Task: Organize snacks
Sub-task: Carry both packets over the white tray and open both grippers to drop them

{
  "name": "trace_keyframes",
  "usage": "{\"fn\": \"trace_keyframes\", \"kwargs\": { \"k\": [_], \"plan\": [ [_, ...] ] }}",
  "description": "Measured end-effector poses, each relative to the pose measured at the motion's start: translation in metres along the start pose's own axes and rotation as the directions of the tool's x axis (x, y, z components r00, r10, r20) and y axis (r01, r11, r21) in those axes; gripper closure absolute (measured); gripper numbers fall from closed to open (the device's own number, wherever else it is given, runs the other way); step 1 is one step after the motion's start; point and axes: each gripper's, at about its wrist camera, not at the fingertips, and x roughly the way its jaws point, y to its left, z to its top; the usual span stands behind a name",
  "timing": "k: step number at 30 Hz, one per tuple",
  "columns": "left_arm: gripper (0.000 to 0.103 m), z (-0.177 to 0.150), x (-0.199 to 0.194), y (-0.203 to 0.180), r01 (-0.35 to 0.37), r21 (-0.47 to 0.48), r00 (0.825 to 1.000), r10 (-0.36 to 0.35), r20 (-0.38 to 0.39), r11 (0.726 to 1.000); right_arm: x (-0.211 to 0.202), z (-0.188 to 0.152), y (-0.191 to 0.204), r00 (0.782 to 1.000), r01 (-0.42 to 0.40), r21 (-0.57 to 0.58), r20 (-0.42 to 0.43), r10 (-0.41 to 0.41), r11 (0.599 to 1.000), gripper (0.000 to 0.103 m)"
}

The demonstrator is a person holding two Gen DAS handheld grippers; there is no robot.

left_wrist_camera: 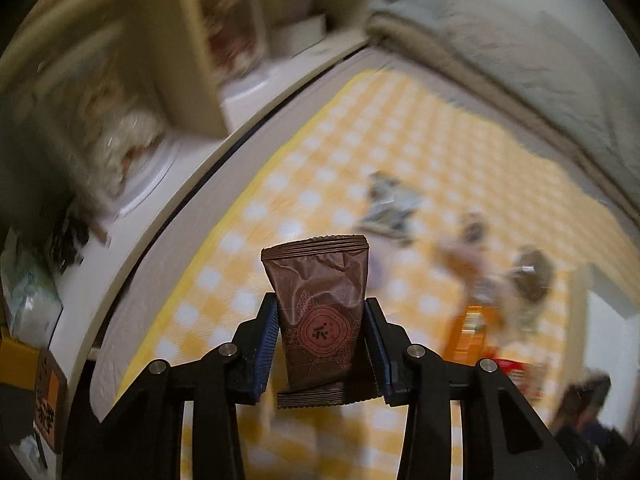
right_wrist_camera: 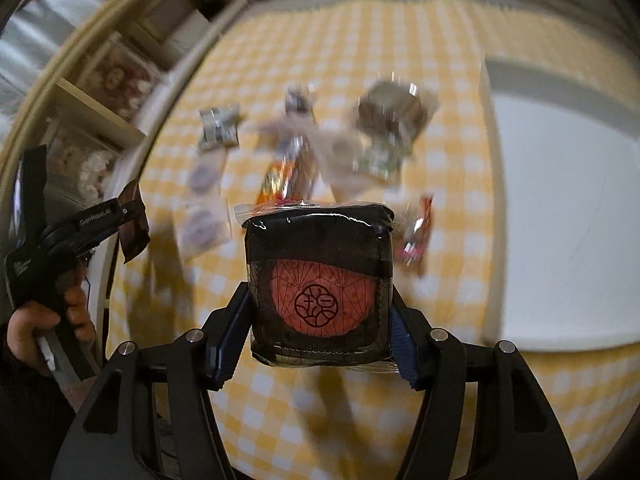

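My left gripper [left_wrist_camera: 321,330] is shut on a brown snack packet [left_wrist_camera: 318,312], held upright above the yellow checked cloth [left_wrist_camera: 280,184]. It also shows in the right wrist view [right_wrist_camera: 134,220], at the left over the table edge. My right gripper [right_wrist_camera: 320,316] is shut on a black snack pack with a red round emblem [right_wrist_camera: 318,284], held above the cloth [right_wrist_camera: 360,40]. Several loose snack packets [right_wrist_camera: 296,140] lie blurred on the cloth beyond it, among them a silver one [right_wrist_camera: 219,128] and a dark round one [right_wrist_camera: 394,114].
A cream shelf unit with clear boxes [right_wrist_camera: 116,76] stands left of the table; it also shows in the left wrist view [left_wrist_camera: 208,40]. A white surface [right_wrist_camera: 560,200] lies at the right. Grey bedding [left_wrist_camera: 520,52] runs behind the table. Boxes and bags [left_wrist_camera: 32,320] sit at far left.
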Motion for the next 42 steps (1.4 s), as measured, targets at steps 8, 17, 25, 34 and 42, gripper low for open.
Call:
{"fn": "trace_keyframes", "kwargs": {
  "k": [8,17,25,34,42],
  "plan": [
    [0.062,-0.019,-0.074,-0.052,0.141,0.124,0.982,-0.155,0.109,0.982,-0.044,0.017,-0.027,0.983,0.091,-0.005,0.161,-0.089,0.996,0.039],
    [0.062,-0.040,-0.106,-0.121,0.266,0.235,0.949,-0.296,0.105,0.935,-0.086,0.028,-0.097,0.959,0.173,0.076,0.215,-0.185,0.982,0.039],
    [0.062,-0.037,-0.097,-0.184,0.342,0.309,0.924,-0.378,0.061,0.887,-0.118,0.024,-0.156,0.937,0.212,0.167,0.244,-0.248,0.963,0.039],
    [0.062,-0.040,-0.062,-0.262,0.365,0.368,0.919,-0.394,0.005,0.855,-0.140,0.008,-0.210,0.915,0.268,0.200,0.255,-0.314,0.943,0.039],
    [0.062,-0.049,-0.036,-0.317,0.406,0.404,0.904,-0.425,-0.047,0.820,-0.141,-0.002,-0.252,0.902,0.332,0.206,0.216,-0.374,0.920,0.039]
  ]
}}
